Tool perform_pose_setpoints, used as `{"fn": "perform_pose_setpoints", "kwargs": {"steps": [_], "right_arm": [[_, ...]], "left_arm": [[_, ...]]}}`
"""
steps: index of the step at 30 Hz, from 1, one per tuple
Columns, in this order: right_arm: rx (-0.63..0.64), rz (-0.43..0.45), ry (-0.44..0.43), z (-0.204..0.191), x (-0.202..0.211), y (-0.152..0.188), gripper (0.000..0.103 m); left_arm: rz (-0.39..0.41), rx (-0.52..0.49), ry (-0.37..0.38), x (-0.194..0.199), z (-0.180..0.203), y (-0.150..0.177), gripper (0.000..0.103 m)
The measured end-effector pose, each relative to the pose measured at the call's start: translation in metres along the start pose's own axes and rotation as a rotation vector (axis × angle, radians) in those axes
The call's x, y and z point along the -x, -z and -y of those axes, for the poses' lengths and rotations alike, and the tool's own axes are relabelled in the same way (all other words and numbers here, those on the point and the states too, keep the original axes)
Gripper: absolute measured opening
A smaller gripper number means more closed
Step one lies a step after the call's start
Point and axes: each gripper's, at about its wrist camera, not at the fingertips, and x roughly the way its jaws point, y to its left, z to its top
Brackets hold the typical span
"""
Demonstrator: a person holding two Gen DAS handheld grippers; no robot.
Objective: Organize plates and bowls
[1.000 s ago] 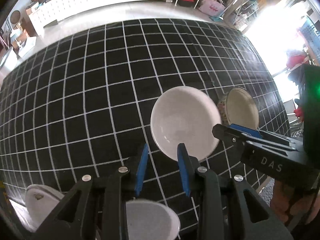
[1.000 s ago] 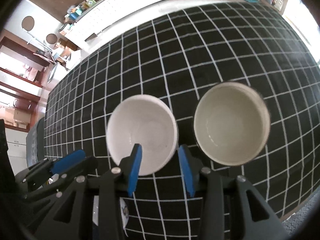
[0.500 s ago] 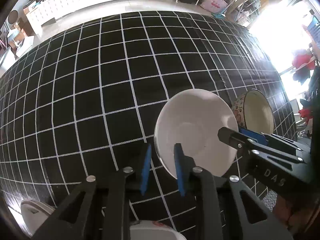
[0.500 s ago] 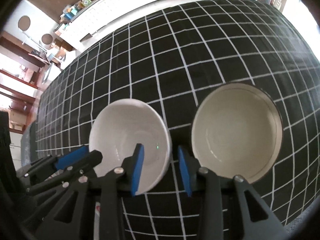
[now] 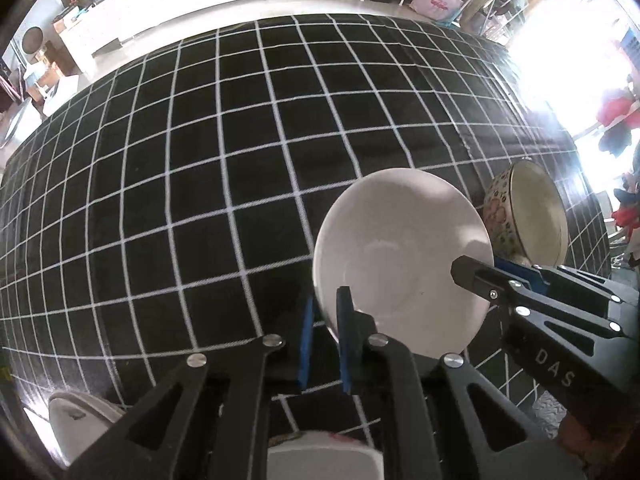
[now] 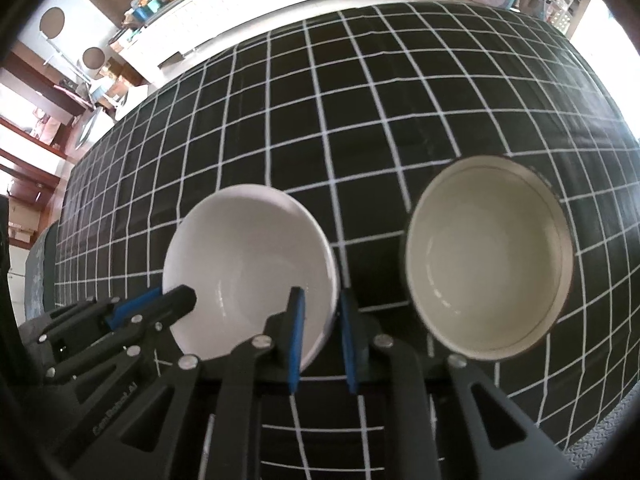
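A plain white bowl (image 5: 404,256) sits on the black checked tablecloth. My left gripper (image 5: 324,312) straddles its left rim with the jaws closed to a narrow gap on it. My right gripper (image 6: 320,320) straddles the bowl's right rim (image 6: 248,260), also closed to a narrow gap. Each gripper shows in the other's view, the right one (image 5: 532,292) and the left one (image 6: 120,320). A larger cream bowl with a flowered outside (image 6: 488,264) stands just right of the white bowl, also seen in the left wrist view (image 5: 528,216).
White dishes lie near the table's front edge at lower left (image 5: 80,428) and under the left gripper (image 5: 320,456). The checked tablecloth (image 5: 200,160) stretches far back. The table's right edge (image 6: 592,432) is close to the cream bowl.
Both grippers have moved forward onto the white bowl's opposite rims and their jaws have narrowed around them. The bowl looks larger and nearer in both views.
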Motion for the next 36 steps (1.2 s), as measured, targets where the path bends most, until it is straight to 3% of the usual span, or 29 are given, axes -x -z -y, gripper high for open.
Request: {"fn": "perform_pose_setpoints", "kwargs": {"steps": [6, 9, 20, 30, 36], "right_arm": [[0.061, -0.021, -0.012, -0.017, 0.0, 0.012, 0.021], [0.128, -0.04, -0.002, -0.028, 0.001, 0.02, 0.021], [0.059, -0.05, 0.002, -0.024, -0.007, 0.002, 0.021], [0.035, -0.064, -0.018, -0.022, -0.009, 0.016, 0.021], [0.047, -0.002, 0.01, -0.036, 0.002, 0.02, 0.021]], "left_arm": [[-0.01, 0.005, -0.017, 0.001, -0.017, 0.021, 0.009], [-0.011, 0.025, 0.014, 0.002, -0.029, 0.029, 0.009], [-0.002, 0.021, -0.006, -0.002, -0.034, 0.024, 0.009], [-0.015, 0.008, -0.026, -0.001, -0.019, 0.018, 0.009], [-0.001, 0.007, -0.038, 0.008, -0.017, 0.018, 0.009]]}}
